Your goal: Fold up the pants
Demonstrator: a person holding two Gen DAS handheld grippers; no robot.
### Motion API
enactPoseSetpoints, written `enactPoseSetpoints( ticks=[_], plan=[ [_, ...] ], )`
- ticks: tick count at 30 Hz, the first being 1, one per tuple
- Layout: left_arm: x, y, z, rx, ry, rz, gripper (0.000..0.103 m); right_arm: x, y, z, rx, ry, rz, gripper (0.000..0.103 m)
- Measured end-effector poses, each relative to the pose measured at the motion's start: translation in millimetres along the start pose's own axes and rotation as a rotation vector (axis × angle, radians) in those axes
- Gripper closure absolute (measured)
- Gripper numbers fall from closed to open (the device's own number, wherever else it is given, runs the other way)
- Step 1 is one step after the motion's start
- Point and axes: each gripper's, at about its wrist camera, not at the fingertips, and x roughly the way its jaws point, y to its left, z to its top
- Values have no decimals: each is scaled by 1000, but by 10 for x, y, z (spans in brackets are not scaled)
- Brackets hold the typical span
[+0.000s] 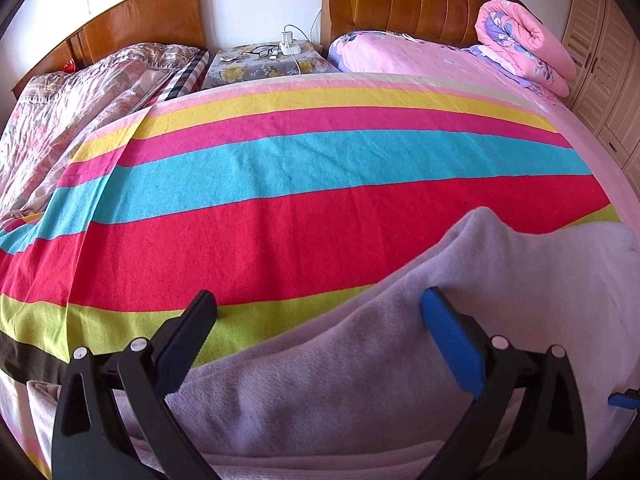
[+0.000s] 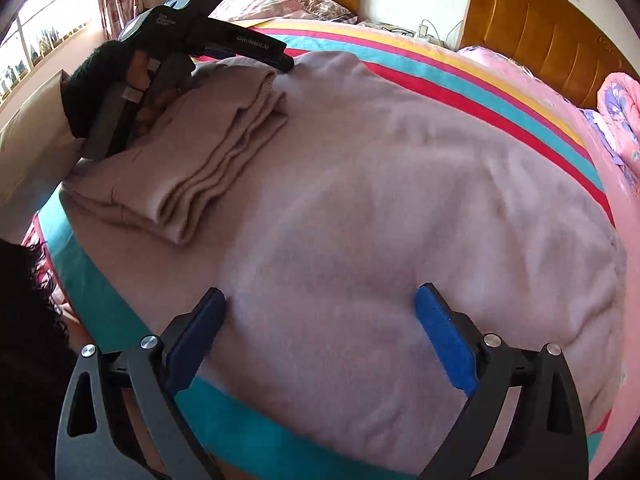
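Note:
Pale lilac-beige knit pants (image 2: 380, 208) lie spread on a striped blanket (image 1: 280, 184) on the bed. A folded-over part with layered edges (image 2: 224, 148) rests on their far left end. My right gripper (image 2: 320, 312) is open, low over the near part of the pants, holding nothing. My left gripper (image 1: 320, 312) is open over the pants' edge (image 1: 400, 320), empty. It also shows in the right wrist view (image 2: 224, 44), held by a hand above the folded part.
A nightstand (image 1: 264, 66) with glasses and a charger stands between two wooden headboards. A rolled pink quilt (image 1: 524, 44) lies at the far right, a floral duvet (image 1: 80, 92) at the far left. Wardrobe doors (image 1: 608, 72) stand at the right.

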Motion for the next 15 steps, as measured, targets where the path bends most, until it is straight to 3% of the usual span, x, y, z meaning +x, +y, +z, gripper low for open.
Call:
enactPoseSetpoints(
  ticks=[3,5,8,12,15],
  plan=[
    [-7,-23,-8,7,-6,10,1,-96,-75,-83,55,18,35,10],
    [-8,-21,-5,8,-8,13,1,-123,-38,-54,49,24,0,11],
    [-11,-24,-11,10,-10,17,1,-156,45,71,69,-50,-14,11],
    [-11,-36,-13,15,-14,25,1,33,23,203,112,-53,-150,11],
    [-11,-35,-11,13,-13,23,1,81,-58,110,130,-57,-96,10]
  ],
)
